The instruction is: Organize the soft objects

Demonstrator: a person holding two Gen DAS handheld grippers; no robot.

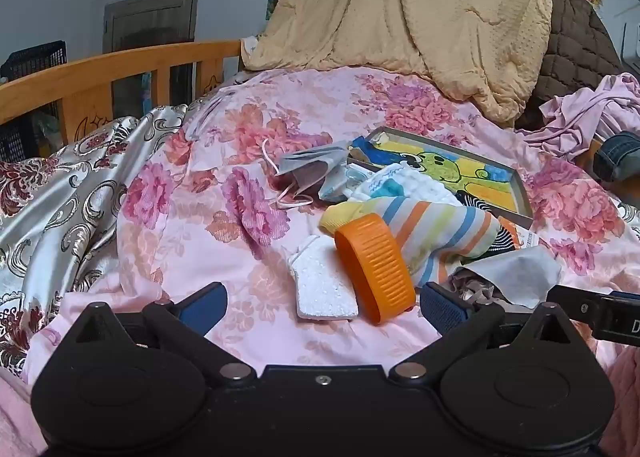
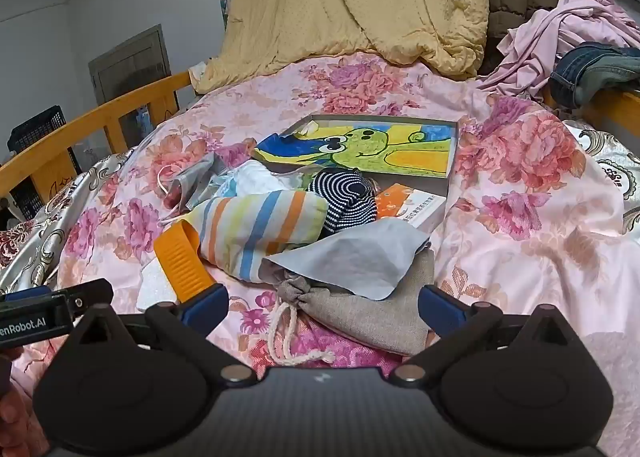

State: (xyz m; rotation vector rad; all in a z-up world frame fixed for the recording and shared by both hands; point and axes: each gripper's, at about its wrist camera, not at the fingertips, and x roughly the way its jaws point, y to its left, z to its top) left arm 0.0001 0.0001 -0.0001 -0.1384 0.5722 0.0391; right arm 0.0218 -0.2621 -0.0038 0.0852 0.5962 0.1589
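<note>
A pile of soft things lies on the floral bedspread (image 1: 192,225). It holds a striped sock (image 1: 444,237) (image 2: 260,225), a white foam piece (image 1: 324,289), a grey face mask (image 1: 308,169), a grey-blue cloth (image 2: 352,257), a grey drawstring pouch (image 2: 360,313) and a navy striped sock (image 2: 348,197). An orange ribbed band (image 1: 376,269) (image 2: 182,261) leans on the striped sock. My left gripper (image 1: 324,307) is open, with the foam piece and the band between its fingers. My right gripper (image 2: 324,309) is open over the pouch.
A shallow box with a green cartoon drawing (image 2: 368,145) lies behind the pile, with an orange and white carton (image 2: 412,205) beside it. A yellow quilt (image 1: 400,17) hangs at the back. Pink clothes and jeans (image 2: 592,69) lie at the right. A wooden rail (image 1: 100,77) runs along the left.
</note>
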